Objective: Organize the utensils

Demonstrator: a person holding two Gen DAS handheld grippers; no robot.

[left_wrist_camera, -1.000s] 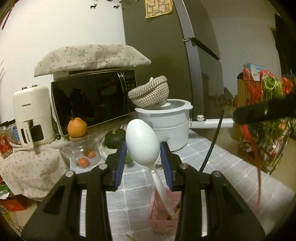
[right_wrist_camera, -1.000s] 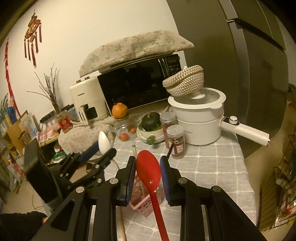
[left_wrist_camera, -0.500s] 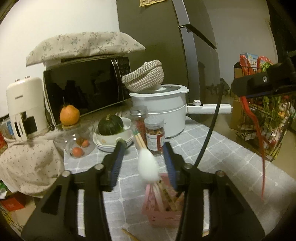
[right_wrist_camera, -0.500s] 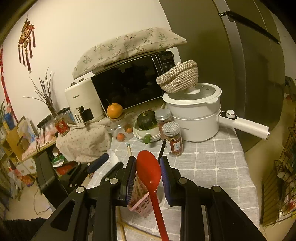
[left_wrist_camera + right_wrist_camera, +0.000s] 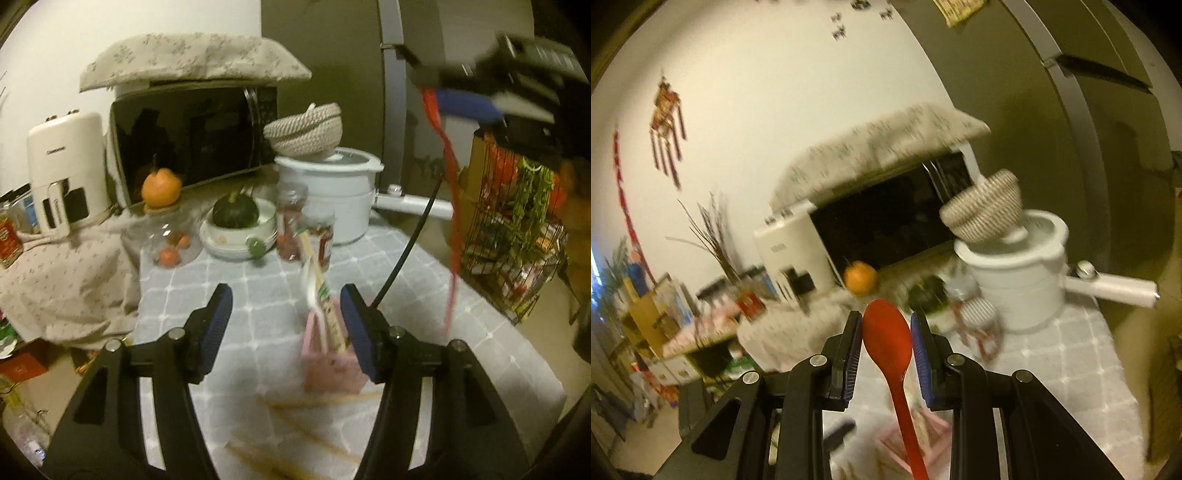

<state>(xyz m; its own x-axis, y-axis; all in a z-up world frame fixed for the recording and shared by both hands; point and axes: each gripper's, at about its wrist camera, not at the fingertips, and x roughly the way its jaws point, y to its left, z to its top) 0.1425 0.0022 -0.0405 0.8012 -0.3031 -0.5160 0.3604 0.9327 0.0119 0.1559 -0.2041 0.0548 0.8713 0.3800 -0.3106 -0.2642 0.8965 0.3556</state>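
My left gripper point(image 5: 286, 306) is open and its jaws are still opening, with nothing pressed between the blue pads. Just beyond them a white spoon point(image 5: 313, 295) and wrapped chopsticks point(image 5: 325, 291) stand in a pink holder point(image 5: 328, 369) on the grey checked tablecloth point(image 5: 258, 280). A black handle point(image 5: 406, 251) also leans out of the holder. My right gripper point(image 5: 886, 332) is shut on the bowl of a red spoon point(image 5: 886, 343), whose handle hangs down. In the left wrist view that gripper point(image 5: 443, 98) hovers up at the right with the red spoon point(image 5: 452, 192) dangling. Loose chopsticks point(image 5: 295, 435) lie in front.
Behind the holder stand two spice jars point(image 5: 321, 236), a green squash point(image 5: 234, 212) in stacked bowls, a white pot point(image 5: 332, 192) with a woven basket point(image 5: 304, 129) on it, a glass jar topped by an orange point(image 5: 160, 186), and a microwave point(image 5: 184, 129). A wire basket point(image 5: 517, 229) stands past the table's right edge.
The left gripper let go of the white spoon, which now stands in the pink holder, and its jaws spread wider while it drew back. The right gripper rose and tilted with the red spoon.
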